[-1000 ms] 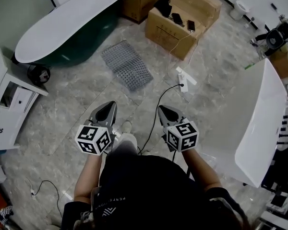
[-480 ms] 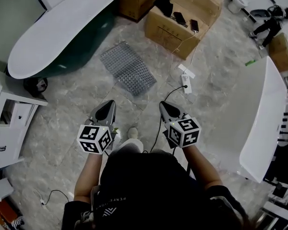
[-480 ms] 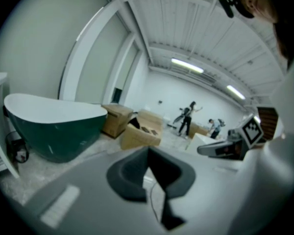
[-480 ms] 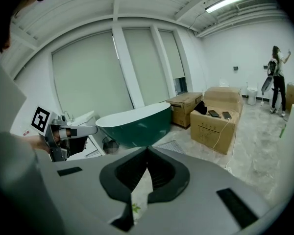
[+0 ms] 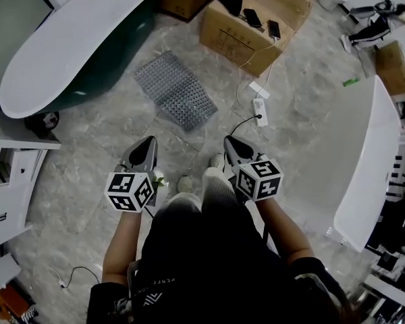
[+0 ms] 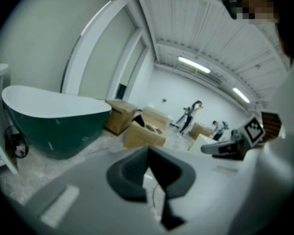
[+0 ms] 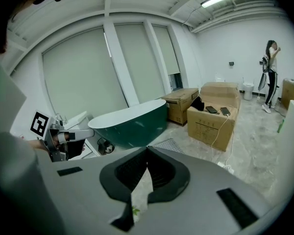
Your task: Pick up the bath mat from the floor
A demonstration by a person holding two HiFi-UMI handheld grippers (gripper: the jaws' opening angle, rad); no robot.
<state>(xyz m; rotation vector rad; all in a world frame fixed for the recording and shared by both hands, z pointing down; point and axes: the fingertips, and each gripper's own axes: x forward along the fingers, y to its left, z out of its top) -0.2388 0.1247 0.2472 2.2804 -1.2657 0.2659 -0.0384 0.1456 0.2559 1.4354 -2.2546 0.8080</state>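
The bath mat point(image 5: 175, 90) is a grey, studded rectangle lying flat on the marble floor, ahead of both grippers and slightly to the left. In the right gripper view a corner of the mat point(image 7: 170, 144) shows just above the jaws. My left gripper point(image 5: 150, 142) hangs above the floor short of the mat's near edge, jaws closed and holding nothing. My right gripper point(image 5: 230, 141) is level with it to the right, also shut and empty. The left gripper point(image 6: 147, 152) in its own view shows its tips meeting, and its body hides the mat.
A dark green bathtub point(image 5: 74, 39) with a white rim stands left of the mat. Cardboard boxes point(image 5: 246, 29) stand behind it, with a power strip point(image 5: 260, 106) and cable to its right. A white cabinet point(image 5: 7, 174) is at far left and a white tub point(image 5: 371, 160) at right.
The person has stepped forward, carrying both grippers a little nearer the mat. A shoe now shows between the grippers. Both stay shut and the mat has not moved.
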